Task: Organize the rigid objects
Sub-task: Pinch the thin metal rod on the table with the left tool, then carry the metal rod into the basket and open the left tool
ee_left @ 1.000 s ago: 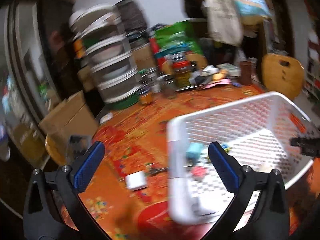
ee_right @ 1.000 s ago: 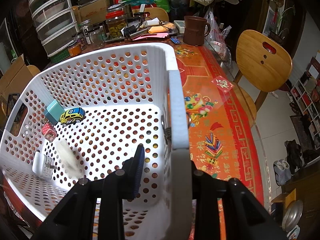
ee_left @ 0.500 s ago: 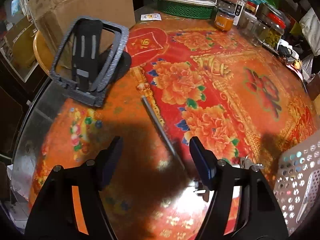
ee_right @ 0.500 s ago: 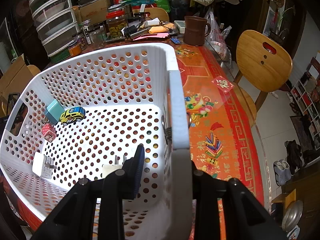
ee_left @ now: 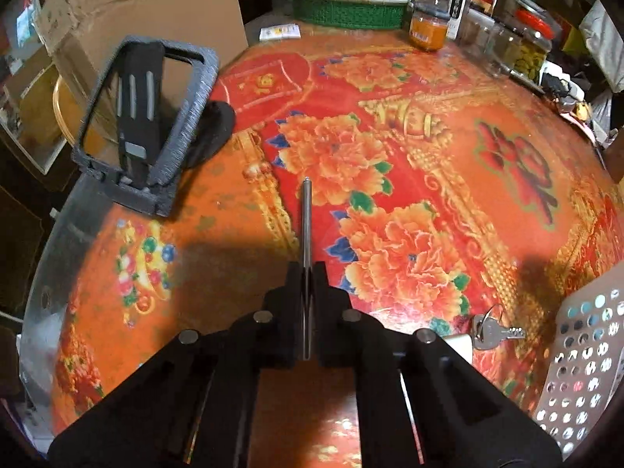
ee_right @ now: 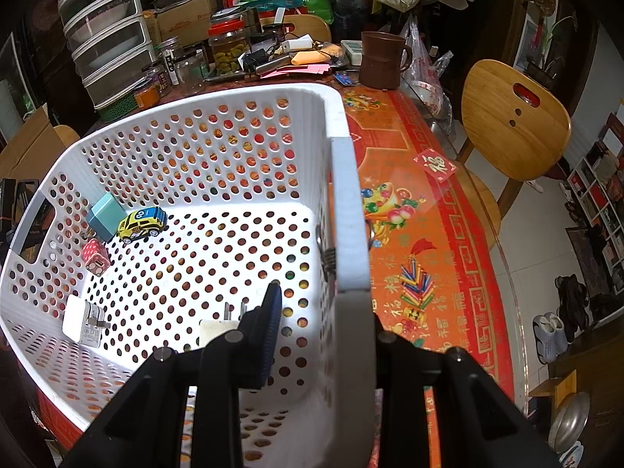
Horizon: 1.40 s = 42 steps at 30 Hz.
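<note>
My left gripper (ee_left: 307, 273) is shut on a thin metal rod (ee_left: 306, 218) that points forward over the red floral tablecloth. A key on a ring (ee_left: 493, 331) and a white plug (ee_left: 458, 345) lie on the cloth to its right, beside the basket's corner (ee_left: 585, 355). My right gripper (ee_right: 312, 296) is shut on the right wall of the white perforated basket (ee_right: 343, 210). Inside the basket lie a yellow toy car (ee_right: 141, 225), a teal box (ee_right: 104, 215), a red cube (ee_right: 95, 256) and two white chargers (ee_right: 82, 325) (ee_right: 218, 329).
A black phone stand (ee_left: 146, 124) sits at the table's left edge, with a cardboard box (ee_left: 136, 11) behind. Jars (ee_left: 427, 25), stacked drawers (ee_right: 105, 39), a brown mug (ee_right: 380, 60) and clutter line the far side. A wooden chair (ee_right: 514, 121) stands to the right.
My left gripper swung down from over the basket to the tablecloth and closed on the metal rod. A white charger came to rest in the basket. The right gripper has not moved.
</note>
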Motion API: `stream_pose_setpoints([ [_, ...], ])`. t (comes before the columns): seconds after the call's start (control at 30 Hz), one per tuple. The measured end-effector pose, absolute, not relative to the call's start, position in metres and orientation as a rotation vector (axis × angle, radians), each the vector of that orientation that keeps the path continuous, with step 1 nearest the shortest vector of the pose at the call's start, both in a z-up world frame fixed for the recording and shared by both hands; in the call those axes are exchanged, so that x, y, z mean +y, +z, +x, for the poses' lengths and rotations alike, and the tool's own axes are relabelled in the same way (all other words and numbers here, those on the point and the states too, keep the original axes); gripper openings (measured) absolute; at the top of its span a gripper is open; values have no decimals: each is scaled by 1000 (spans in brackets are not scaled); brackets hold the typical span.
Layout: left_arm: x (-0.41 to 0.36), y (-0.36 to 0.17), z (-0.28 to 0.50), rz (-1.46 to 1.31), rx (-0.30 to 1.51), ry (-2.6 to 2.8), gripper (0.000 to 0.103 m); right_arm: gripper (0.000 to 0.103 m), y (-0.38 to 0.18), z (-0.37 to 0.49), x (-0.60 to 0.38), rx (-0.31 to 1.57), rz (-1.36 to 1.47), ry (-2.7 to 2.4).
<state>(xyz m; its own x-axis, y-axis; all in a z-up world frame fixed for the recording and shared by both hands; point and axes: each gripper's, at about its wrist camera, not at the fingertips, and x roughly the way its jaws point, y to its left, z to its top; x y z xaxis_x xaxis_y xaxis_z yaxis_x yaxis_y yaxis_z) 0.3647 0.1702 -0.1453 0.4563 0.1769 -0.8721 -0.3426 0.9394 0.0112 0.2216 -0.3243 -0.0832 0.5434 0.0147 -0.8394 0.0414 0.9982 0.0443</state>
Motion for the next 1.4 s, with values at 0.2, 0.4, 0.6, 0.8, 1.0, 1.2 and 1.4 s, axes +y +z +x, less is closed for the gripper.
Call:
stream_pose_setpoints([
  [0.2,174,-114,343,-111,957,385,5,28,-83,222,-324,993,63,-16],
  [0.4,153,-77,322,-5,868,454,5,28,-83,222,-324,993,63,-16],
  [0.6,108,-37,294,91,765,447,5,28,-83,222,-323,993,63,-16],
  [0.8,49,-1,262,138,674,338,5,28,-83,222,-323,993,63,-16],
  [1.0,-6,20,240,185,635,254,5,28,-84,222,-323,994,63,-15],
  [1.2,-57,19,227,246,628,186,5,28,-84,222,-323,993,63,-15],
  [1.4,-91,10,227,284,640,154,5,28,-85,222,-322,993,62,-9],
])
